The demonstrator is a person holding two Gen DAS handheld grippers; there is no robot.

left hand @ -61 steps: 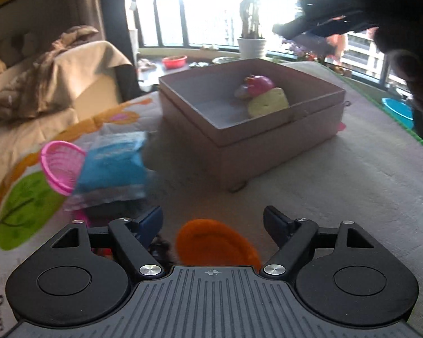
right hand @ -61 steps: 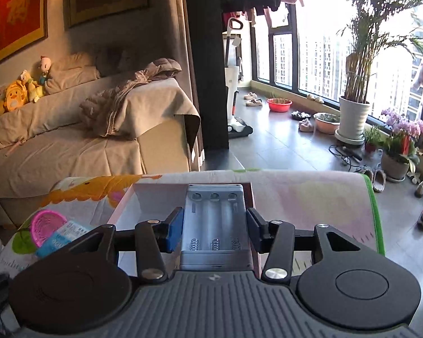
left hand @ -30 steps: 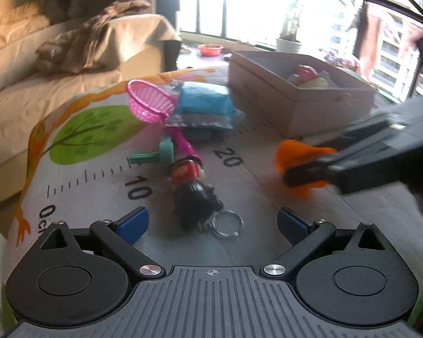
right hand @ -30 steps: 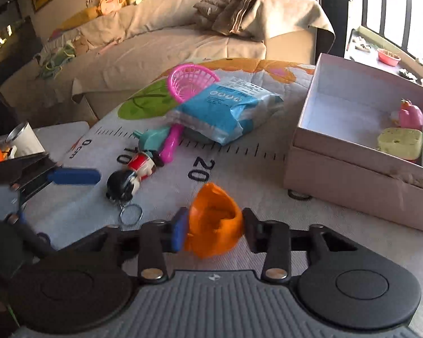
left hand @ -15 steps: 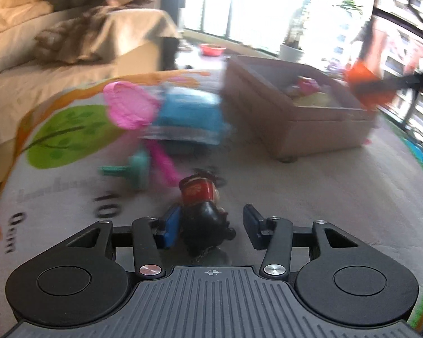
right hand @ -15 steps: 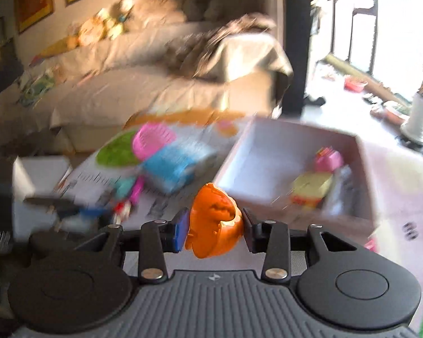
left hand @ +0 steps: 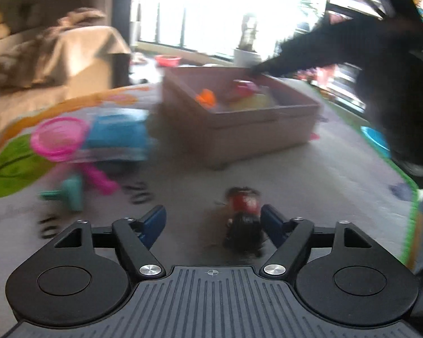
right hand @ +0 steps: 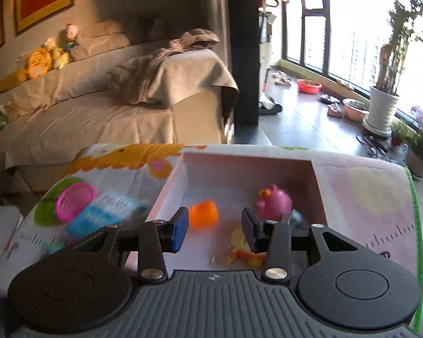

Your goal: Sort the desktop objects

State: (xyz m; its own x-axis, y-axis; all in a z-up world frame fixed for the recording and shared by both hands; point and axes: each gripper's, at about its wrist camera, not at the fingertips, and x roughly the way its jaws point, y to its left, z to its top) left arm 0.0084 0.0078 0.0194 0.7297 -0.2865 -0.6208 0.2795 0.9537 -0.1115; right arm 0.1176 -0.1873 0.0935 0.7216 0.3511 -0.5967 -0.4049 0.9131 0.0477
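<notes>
A small doll figure (left hand: 244,219) with a red top and black body lies on the mat between the fingers of my left gripper (left hand: 213,222). It rests against the right finger; the left pad stands well clear, and the jaws are opening. My right gripper (right hand: 215,229) hovers over the pink box (right hand: 268,156) with its jaws opening and nothing between the pads. The orange toy (right hand: 204,214) lies loose inside the box, seen in the left wrist view as the orange toy (left hand: 207,98). The right gripper (left hand: 324,56) shows there as a dark blur over the pink box (left hand: 239,138).
Inside the box are a pink toy (right hand: 273,201) and a yellow piece (right hand: 242,245). Left of the box lie a pink sieve (left hand: 59,138), a blue packet (left hand: 118,138) and a teal piece (left hand: 70,194). The mat's green edge (left hand: 409,225) runs along the right; a sofa stands behind.
The orange toy has left the right gripper's jaws and lies in the box; that gripper rose over it. The left jaws closed round the doll, then widened again.
</notes>
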